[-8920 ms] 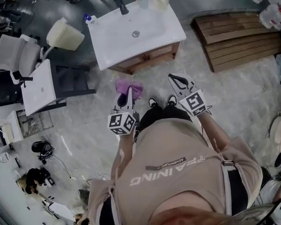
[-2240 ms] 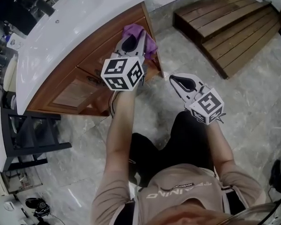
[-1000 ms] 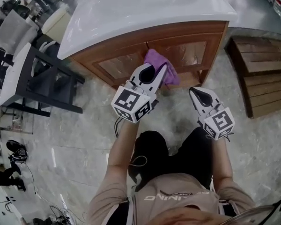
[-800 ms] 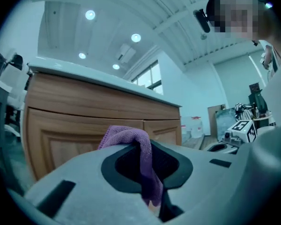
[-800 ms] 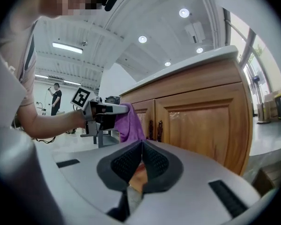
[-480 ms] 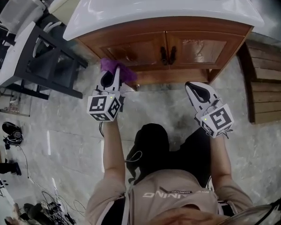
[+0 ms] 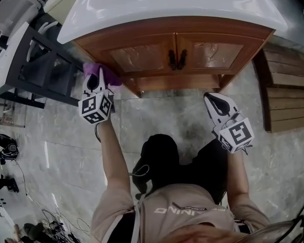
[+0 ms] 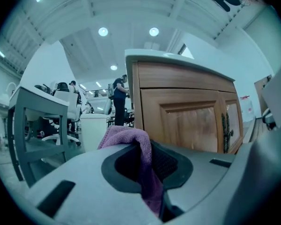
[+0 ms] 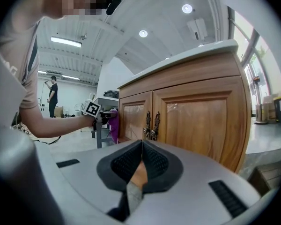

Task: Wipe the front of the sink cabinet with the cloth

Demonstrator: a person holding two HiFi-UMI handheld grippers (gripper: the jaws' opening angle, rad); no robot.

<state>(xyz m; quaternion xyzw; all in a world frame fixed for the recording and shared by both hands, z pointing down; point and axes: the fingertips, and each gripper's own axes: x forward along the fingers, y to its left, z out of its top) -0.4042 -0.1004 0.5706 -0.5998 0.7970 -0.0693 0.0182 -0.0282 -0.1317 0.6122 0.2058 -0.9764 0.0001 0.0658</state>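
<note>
The wooden sink cabinet [image 7: 142, 57] has two doors with dark handles [image 7: 176, 58] under a white sink top [image 7: 192, 4]. My left gripper [image 7: 98, 79] is shut on the purple cloth [image 7: 102, 71] and holds it at the cabinet's left front corner. The left gripper view shows the cloth [image 8: 131, 137] pinched in that gripper [image 8: 149, 150], with the cabinet front [image 8: 187, 121] just to its right. My right gripper [image 7: 216, 102] hangs shut and empty, low before the right door. In the right gripper view the gripper [image 9: 141, 146] faces the doors [image 9: 196, 116], with the cloth [image 9: 114, 124] far left.
A black-framed stand with a white top [image 7: 25, 59] is close to the cabinet's left side. Wooden steps [image 7: 289, 95] lie on the floor at the right. The person's legs [image 7: 177, 161] are below the grippers. People [image 8: 119, 100] stand far behind.
The left gripper has carried the cloth leftward along the cabinet front, from near the middle to the left corner. The right gripper has hardly moved.
</note>
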